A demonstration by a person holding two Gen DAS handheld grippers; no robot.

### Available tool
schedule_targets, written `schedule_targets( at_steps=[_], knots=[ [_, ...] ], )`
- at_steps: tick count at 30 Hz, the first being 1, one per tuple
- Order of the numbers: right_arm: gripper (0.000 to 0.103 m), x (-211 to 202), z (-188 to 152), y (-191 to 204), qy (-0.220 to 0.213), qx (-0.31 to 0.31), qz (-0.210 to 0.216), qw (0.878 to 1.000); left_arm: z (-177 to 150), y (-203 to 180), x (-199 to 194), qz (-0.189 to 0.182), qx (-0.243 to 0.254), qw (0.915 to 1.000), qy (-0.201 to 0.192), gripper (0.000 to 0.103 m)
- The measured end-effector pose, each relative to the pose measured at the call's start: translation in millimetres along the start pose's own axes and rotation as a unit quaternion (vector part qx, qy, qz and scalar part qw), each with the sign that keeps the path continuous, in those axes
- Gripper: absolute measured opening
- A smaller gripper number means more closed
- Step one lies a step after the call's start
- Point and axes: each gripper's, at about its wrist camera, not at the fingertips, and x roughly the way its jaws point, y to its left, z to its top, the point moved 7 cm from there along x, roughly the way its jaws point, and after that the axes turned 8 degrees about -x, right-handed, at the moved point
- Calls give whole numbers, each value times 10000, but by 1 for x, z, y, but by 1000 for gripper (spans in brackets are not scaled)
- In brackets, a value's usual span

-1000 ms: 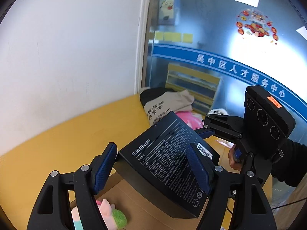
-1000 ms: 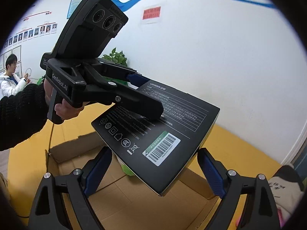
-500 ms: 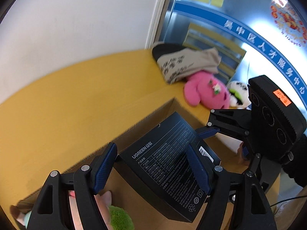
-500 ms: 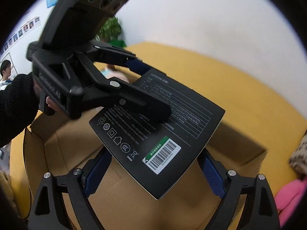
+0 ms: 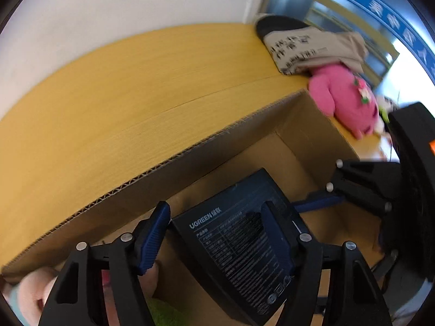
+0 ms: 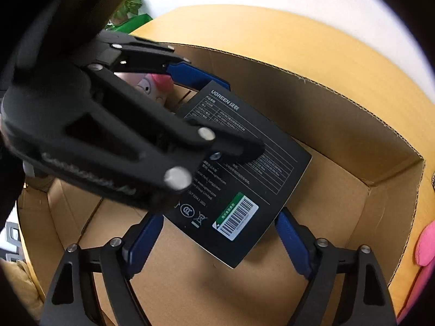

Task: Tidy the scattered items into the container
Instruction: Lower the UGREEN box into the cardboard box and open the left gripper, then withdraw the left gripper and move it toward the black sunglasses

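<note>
Yellow table (image 5: pixel 136 103); both the left gripper (image 5: pixel 214 233) and the right gripper (image 6: pixel 217 241) clamp the black UGREEN box (image 6: pixel 244 168), tilted inside the cardboard carton (image 6: pixel 353 125), just above its floor.

I see a black UGREEN box (image 6: pixel 244 168) with white print and a green-edged barcode label, a plain brown cardboard carton (image 6: pixel 339 141), a yellow tabletop (image 5: pixel 136 95), and a bright pink plush toy (image 5: pixel 345 97) far right.

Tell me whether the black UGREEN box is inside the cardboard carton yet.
Inside, not released: black box sits below the carton rim, both tongs clamping it.
</note>
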Motion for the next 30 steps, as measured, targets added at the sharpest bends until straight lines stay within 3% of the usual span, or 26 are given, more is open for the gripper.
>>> schedule_targets(
  at_steps=[2,7,12,18,20,22,25,30],
  knots=[
    [84,2,1,1,15,16,-108,9999,1,4,0,58,-141,9999,-67,71],
    [85,1,-5,2,-18,86,-520,9986,-4,-7,-22,235,86,9991,-330,71],
    [85,-24,-14,7,-315,239,-717,9966,-17,-27,-90,455,386,9937,-945,78],
    [86,-100,-39,45,-1104,351,-801,9900,-74,-43,-187,430,362,9831,-1742,91],
    [86,-143,-61,55,-1450,273,-979,9842,-98,-40,-218,514,201,9784,-1993,95],
    [86,-175,-49,100,-1721,163,-1120,9785,-122,-36,-248,637,62,9718,-2268,97],
    [87,-232,-83,115,-2118,-6,-1476,9661,-156,-30,-294,905,-232,9577,-2721,100],
    [87,-268,-117,149,-2434,-17,-1995,9492,-205,-25,-356,1256,-551,9346,-3282,103]
  ],
)
